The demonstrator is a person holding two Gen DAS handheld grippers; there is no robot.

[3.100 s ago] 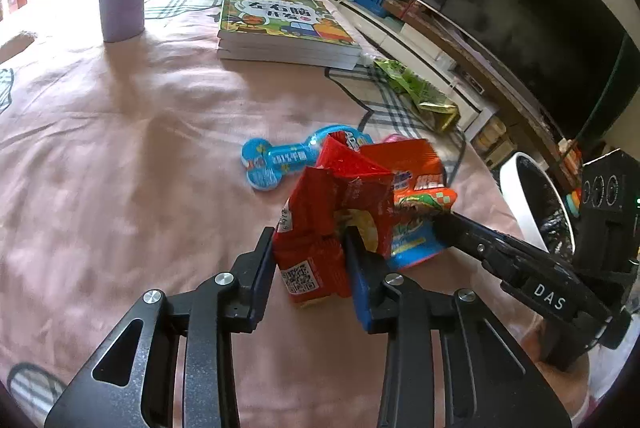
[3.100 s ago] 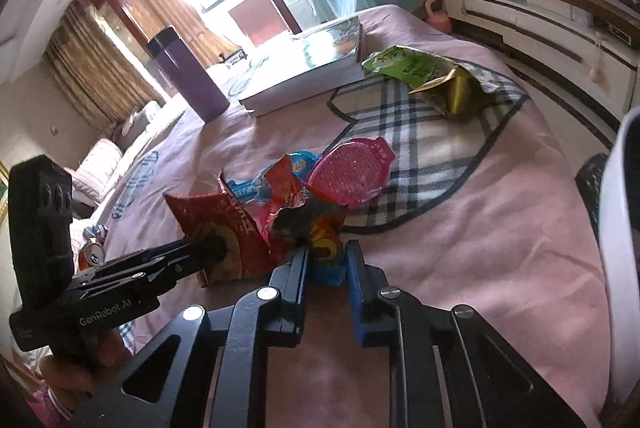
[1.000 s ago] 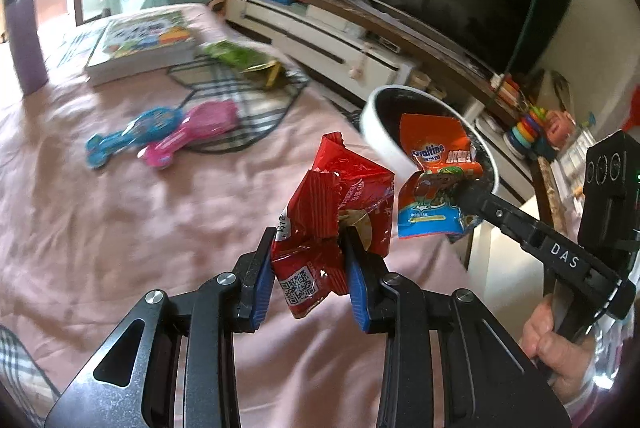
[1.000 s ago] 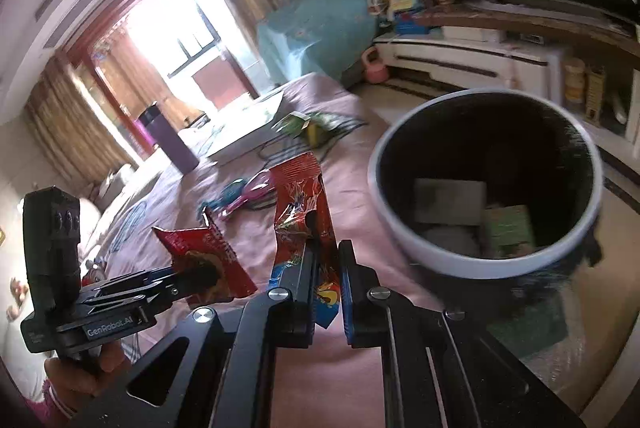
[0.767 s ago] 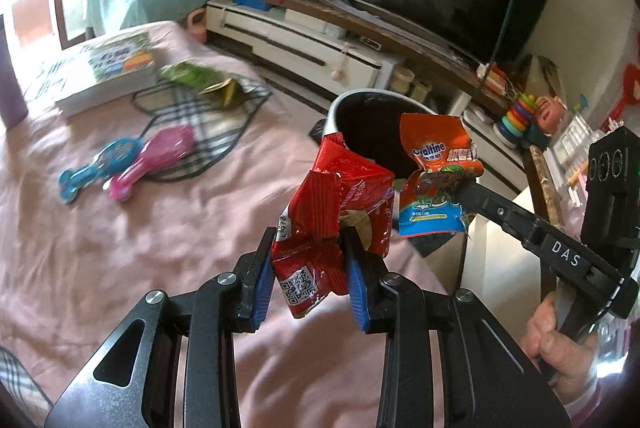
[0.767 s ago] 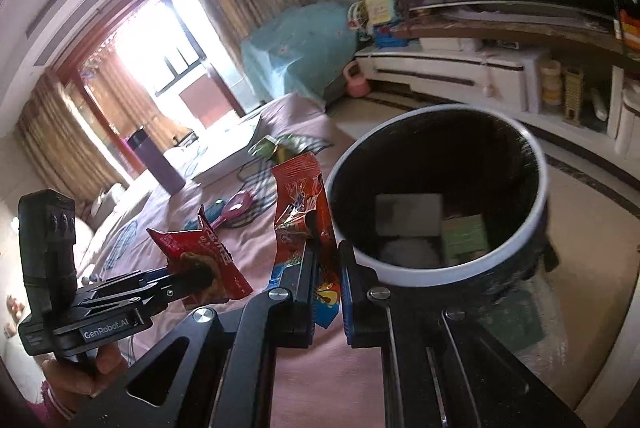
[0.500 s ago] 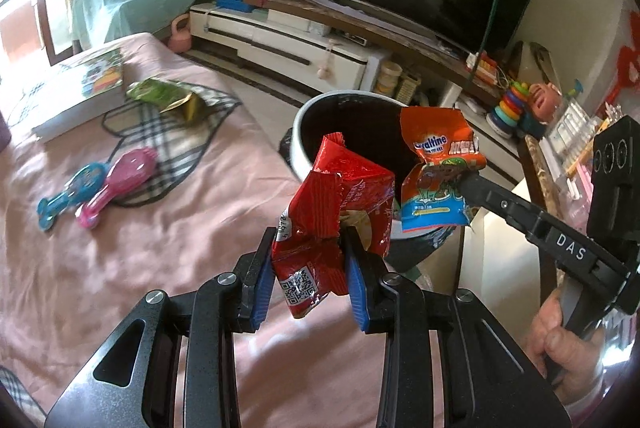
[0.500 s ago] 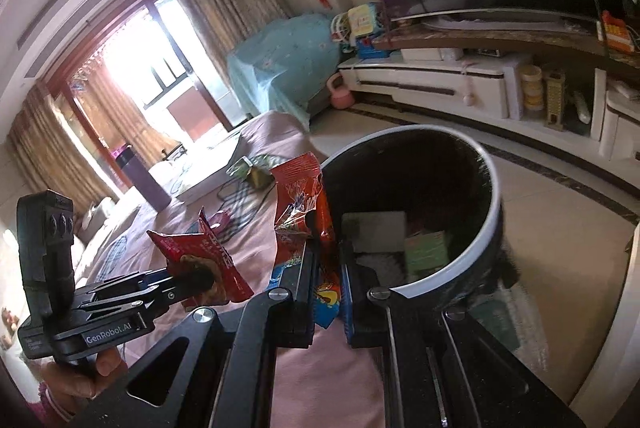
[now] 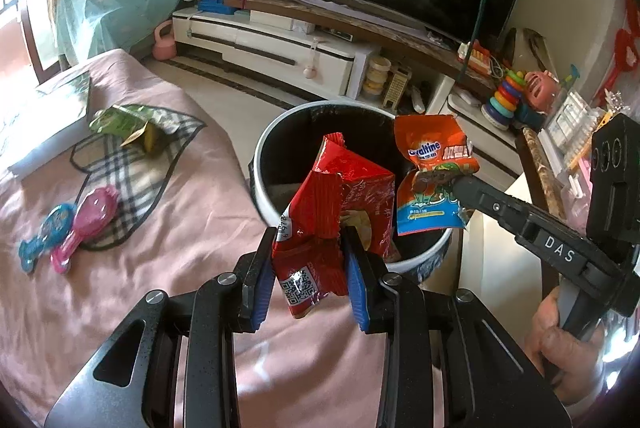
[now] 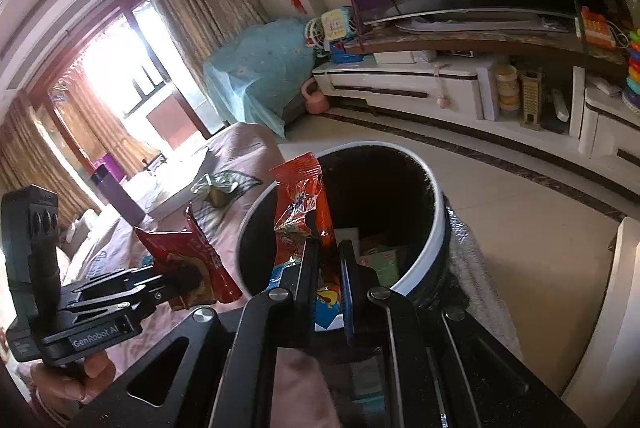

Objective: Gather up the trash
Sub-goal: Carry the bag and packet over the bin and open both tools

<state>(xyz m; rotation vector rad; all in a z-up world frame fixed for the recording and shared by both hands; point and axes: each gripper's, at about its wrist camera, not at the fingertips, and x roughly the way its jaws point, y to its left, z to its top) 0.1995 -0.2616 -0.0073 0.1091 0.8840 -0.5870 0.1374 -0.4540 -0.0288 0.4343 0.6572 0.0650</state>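
The left gripper (image 9: 310,274) pinches a crumpled red foil wrapper (image 9: 332,220); the right gripper (image 10: 329,280) pinches an orange snack wrapper (image 10: 302,204), both over the white-rimmed black bin (image 9: 264,152).

left claw (image 9: 310,270) clamped shut, right claw (image 10: 329,270) clamped shut, both angled downward

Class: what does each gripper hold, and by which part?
Left gripper: red wrapper, by its lower part. Right gripper: orange wrapper, near its middle.
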